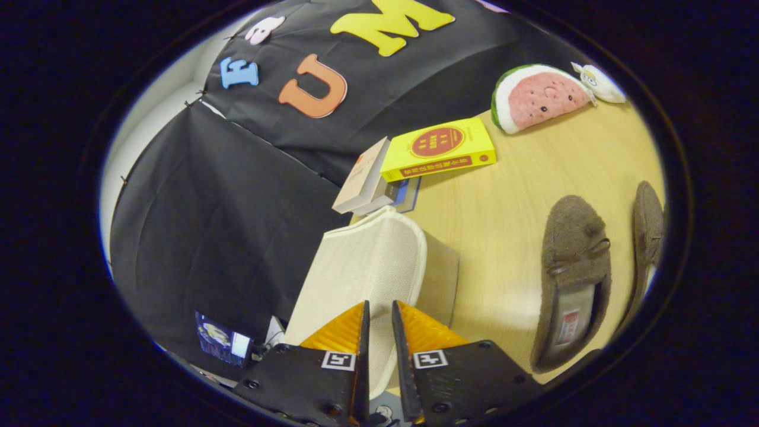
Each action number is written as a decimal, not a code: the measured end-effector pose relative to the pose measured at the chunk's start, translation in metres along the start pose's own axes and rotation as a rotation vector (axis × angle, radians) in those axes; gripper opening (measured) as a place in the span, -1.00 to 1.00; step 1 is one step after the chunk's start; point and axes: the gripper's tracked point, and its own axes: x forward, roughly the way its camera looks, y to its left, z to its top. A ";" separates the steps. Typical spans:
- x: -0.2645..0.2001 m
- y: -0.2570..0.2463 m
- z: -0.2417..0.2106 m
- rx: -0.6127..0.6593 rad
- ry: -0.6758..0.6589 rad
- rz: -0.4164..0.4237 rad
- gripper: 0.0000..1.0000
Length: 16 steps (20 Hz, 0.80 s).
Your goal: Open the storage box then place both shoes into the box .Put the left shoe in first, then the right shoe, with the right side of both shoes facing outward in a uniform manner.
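**Storage box lid between the fingers; shoes on the table to the right**

Storage box (379, 261): cream, woven-textured, standing on the wooden table (510, 196) directly ahead of the fingers. Its lid flap lies in the narrow gap between the gripper (379, 311) tips; the fingers stand nearly closed, though whether both press on the flap cannot be told. Long axis of the flap runs away from the fingers.

Near shoe (572, 279): brown fuzzy slipper with a small bow, right of the fingers and apart from the box. Toe points away from the fingers, heel opening nearest. An insole label is present; its writing is too small to read.

Far shoe (647, 237): same kind, just beyond the first, lying parallel, partly cut off.

Yellow book (439, 148): beyond the box, atop a stack of books (367, 184); cover print is not legible.

Watermelon plush (536, 98): far across the table, a small white plush (599, 83) touching it.
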 end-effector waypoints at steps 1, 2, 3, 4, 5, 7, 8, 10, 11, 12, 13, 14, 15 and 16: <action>0.001 -0.003 0.000 -0.016 -0.005 -0.012 -0.58; 0.004 -0.005 0.003 -0.032 -0.015 -0.019 -0.55; 0.005 -0.004 0.002 -0.047 -0.018 -0.012 -0.31; 0.007 -0.004 0.002 -0.057 -0.021 0.004 -0.07; 0.009 -0.003 0.001 -0.072 -0.023 0.019 0.18; 0.016 -0.010 -0.005 -0.117 -0.002 0.024 0.51; 0.020 -0.008 -0.006 -0.119 0.005 0.053 0.60; 0.028 -0.010 -0.005 -0.064 0.011 0.106 0.78; 0.031 -0.011 -0.004 -0.030 0.016 0.134 0.80; 0.034 -0.011 -0.003 0.010 0.023 0.161 0.80; 0.037 -0.011 -0.003 0.047 0.032 0.190 0.80; 0.036 -0.005 -0.004 0.084 0.048 0.231 0.77; 0.036 -0.007 -0.004 0.112 0.045 0.231 0.66; 0.037 -0.008 -0.001 0.113 0.044 0.224 0.55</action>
